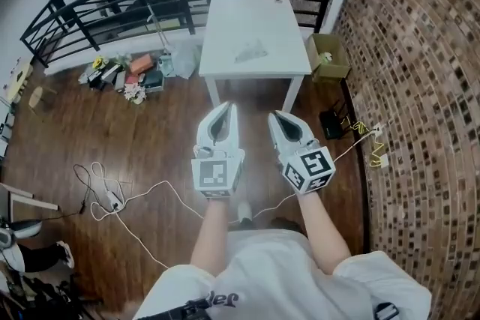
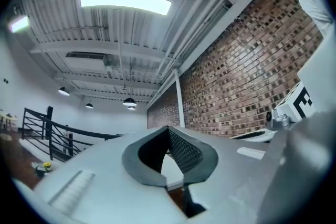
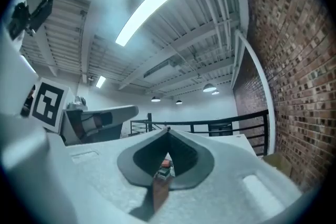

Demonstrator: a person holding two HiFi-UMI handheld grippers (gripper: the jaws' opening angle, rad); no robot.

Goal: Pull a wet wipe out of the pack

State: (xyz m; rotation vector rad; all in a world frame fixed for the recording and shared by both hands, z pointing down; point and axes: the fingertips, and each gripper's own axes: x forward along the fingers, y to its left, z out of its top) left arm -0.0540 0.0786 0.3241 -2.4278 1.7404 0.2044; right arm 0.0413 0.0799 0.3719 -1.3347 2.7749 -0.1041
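Head view: your left gripper (image 1: 224, 109) and right gripper (image 1: 277, 117), both short of the white table (image 1: 225, 34), have jaws pressed together, empty.

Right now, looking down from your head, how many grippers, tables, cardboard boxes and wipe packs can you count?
grippers: 2, the left gripper and the right gripper
white table: 1
cardboard box: 1
wipe pack: 1
total: 5

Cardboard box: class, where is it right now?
Head view, upper right: the cardboard box sits on the floor between the white table and the brick wall.
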